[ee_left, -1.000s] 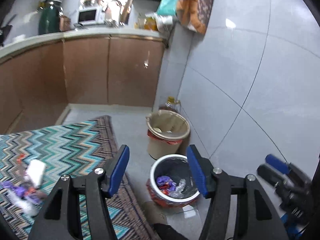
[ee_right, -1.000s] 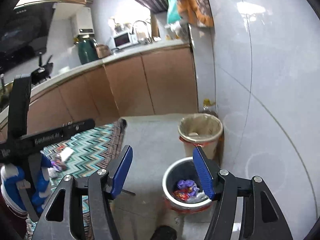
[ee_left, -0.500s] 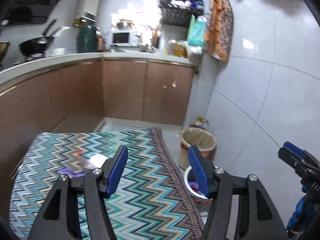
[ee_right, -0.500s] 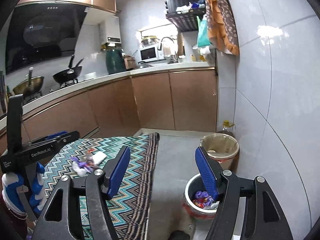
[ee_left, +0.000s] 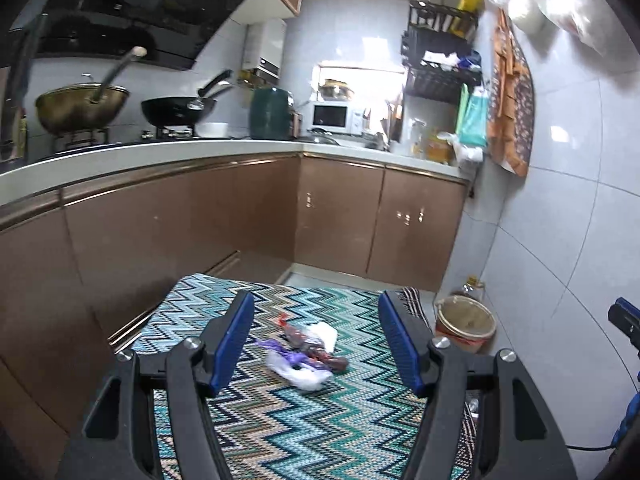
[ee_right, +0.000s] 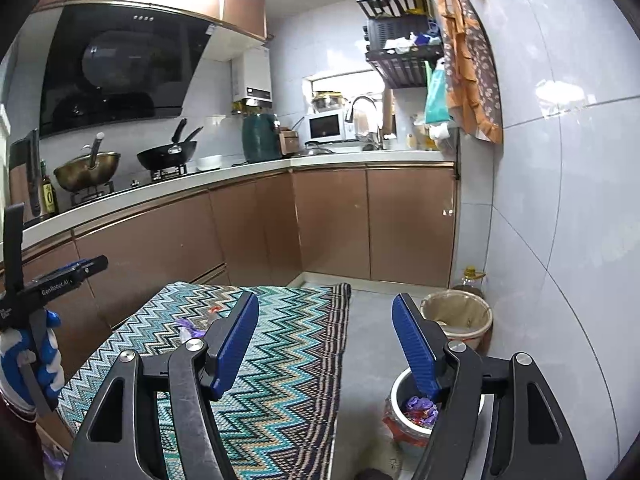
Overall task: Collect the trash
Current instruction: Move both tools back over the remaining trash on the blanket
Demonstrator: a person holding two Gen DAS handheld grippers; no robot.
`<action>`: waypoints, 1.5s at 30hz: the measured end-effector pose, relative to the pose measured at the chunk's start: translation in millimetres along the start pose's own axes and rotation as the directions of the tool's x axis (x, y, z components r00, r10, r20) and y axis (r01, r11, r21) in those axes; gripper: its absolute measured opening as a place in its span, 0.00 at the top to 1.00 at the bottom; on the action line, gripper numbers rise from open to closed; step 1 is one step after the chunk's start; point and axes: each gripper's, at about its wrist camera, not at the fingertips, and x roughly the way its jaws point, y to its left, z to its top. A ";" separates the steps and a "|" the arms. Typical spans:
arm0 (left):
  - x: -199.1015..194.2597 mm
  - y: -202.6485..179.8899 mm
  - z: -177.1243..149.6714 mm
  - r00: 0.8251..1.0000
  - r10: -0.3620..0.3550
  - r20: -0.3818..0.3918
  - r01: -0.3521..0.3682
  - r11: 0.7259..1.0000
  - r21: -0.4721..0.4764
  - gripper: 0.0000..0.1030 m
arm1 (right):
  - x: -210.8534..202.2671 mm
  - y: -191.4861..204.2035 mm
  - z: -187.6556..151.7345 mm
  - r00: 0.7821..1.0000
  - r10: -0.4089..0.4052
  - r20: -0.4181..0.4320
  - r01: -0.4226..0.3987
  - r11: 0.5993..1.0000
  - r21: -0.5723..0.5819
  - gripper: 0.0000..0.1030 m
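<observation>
A small pile of trash (ee_left: 304, 352) lies on the zigzag rug (ee_left: 320, 420): a white wrapper, a purple one, a dark red one and a clear plastic scrap. My left gripper (ee_left: 314, 300) hovers above and before the pile, open, with nothing between its blue pads. My right gripper (ee_right: 325, 298) is open and empty too, over the rug's right edge. Below its right finger stands a small round bin (ee_right: 396, 384) holding purple and red wrappers. From the right wrist view the trash pile (ee_right: 186, 326) is partly hidden behind the left finger.
A beige-lined waste bin (ee_right: 456, 316) and an oil bottle (ee_right: 472, 276) stand by the tiled right wall. Brown cabinets (ee_left: 340, 216) wrap the left and far sides. A gloved hand (ee_right: 28, 356) holds the left gripper at the left edge. Bare grey floor (ee_right: 372, 344) runs between rug and bins.
Both views swung up and left, away from the bins toward the rug. The trash pile now sits centred between the left fingers. Both pairs of jaws stand slightly wider.
</observation>
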 end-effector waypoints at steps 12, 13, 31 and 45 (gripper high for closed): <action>-27.8 -1.4 -11.0 1.000 -0.020 0.008 0.020 1.000 0.020 0.39 | -26.2 35.1 -3.2 0.999 -0.006 0.050 0.010 0.997 -0.080 0.29; -30.5 -0.3 -11.4 1.000 -0.022 0.010 0.022 1.000 0.017 0.39 | -27.9 37.0 -2.8 0.999 -0.007 0.053 0.011 0.996 -0.087 0.29; -23.0 -1.1 -21.8 1.000 0.004 0.005 -0.004 0.999 0.045 0.39 | -13.1 52.4 -7.8 0.998 -0.041 0.038 0.046 0.987 -0.152 0.28; 26.3 10.8 -38.0 0.997 -0.019 -0.081 0.022 0.999 0.035 0.39 | 20.0 59.9 -10.5 0.997 -0.068 -0.022 0.063 0.982 -0.177 0.28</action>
